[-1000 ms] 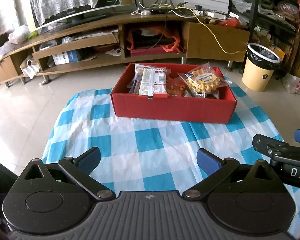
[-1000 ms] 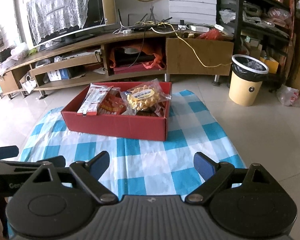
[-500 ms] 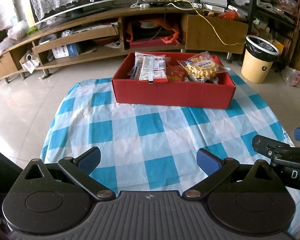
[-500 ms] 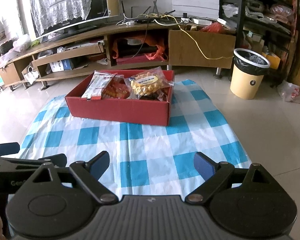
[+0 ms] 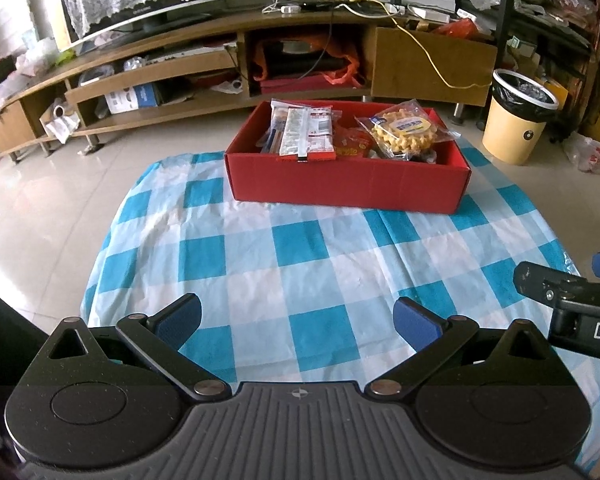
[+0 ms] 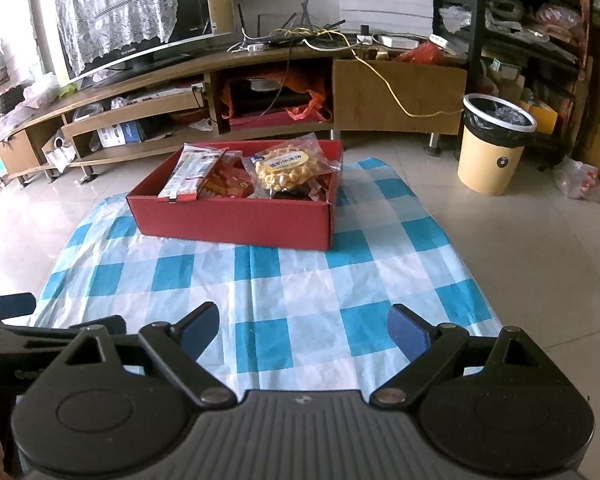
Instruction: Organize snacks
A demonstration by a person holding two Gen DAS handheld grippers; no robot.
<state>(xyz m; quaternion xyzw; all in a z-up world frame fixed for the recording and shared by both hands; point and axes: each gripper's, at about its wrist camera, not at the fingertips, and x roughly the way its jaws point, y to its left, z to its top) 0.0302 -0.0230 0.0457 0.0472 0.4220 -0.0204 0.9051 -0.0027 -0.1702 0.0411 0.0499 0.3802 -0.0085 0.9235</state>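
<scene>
Left gripper (image 5: pixel 296 322): matte black body, ribbed grey centre plate with a small compass-style mark, two round black discs, silver pivot screws, triangular cut-outs in the linkage arms, blue pads (image 5: pixel 414 324) on the jaws. Right gripper (image 6: pixel 303 330): same build; white lettering "DA" on its side, seen from the left wrist.

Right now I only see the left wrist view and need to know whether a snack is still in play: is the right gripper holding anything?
Observer: No. The right gripper is open, with only the checked cloth showing between its fingers.
Operator: That gripper blocks my view of the cloth's near right part. Any snack lying there?
Observer: None. That part of the cloth has nothing on it, and its edge meets the tile floor.
</scene>
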